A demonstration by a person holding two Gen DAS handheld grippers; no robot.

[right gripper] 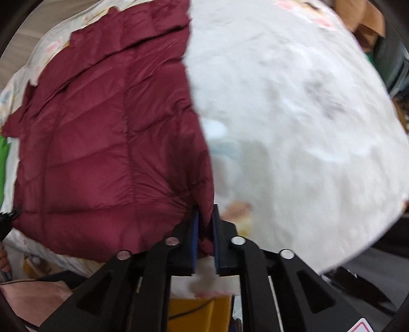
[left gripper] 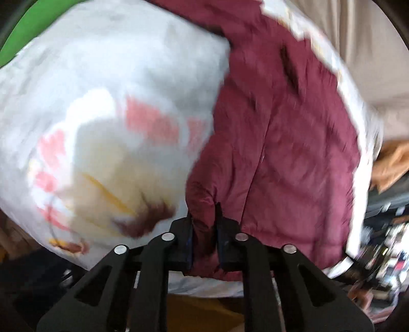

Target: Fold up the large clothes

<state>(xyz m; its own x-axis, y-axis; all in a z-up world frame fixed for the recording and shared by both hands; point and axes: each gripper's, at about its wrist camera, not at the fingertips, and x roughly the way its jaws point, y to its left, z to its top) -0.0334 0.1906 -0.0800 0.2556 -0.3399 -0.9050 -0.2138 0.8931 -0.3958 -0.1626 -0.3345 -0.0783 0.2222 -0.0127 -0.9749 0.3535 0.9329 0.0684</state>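
A maroon quilted puffer jacket point(right gripper: 102, 143) lies spread on a white patterned sheet point(right gripper: 294, 122). In the right wrist view it fills the left half, and my right gripper point(right gripper: 205, 217) is shut on its lower right corner. In the left wrist view the jacket point(left gripper: 281, 143) fills the right half, and my left gripper point(left gripper: 204, 217) is shut on its lower left corner. The sheet point(left gripper: 102, 89) shows pink and yellow prints beside it. The left view is blurred by motion.
A green surface point(left gripper: 23, 33) lies beyond the sheet's far left edge. Brown cardboard point(right gripper: 363, 18) and dark clutter sit past the sheet's right edge. A yellow object point(right gripper: 199, 314) lies below the right gripper. A beige floor point(left gripper: 358, 33) shows beyond the jacket.
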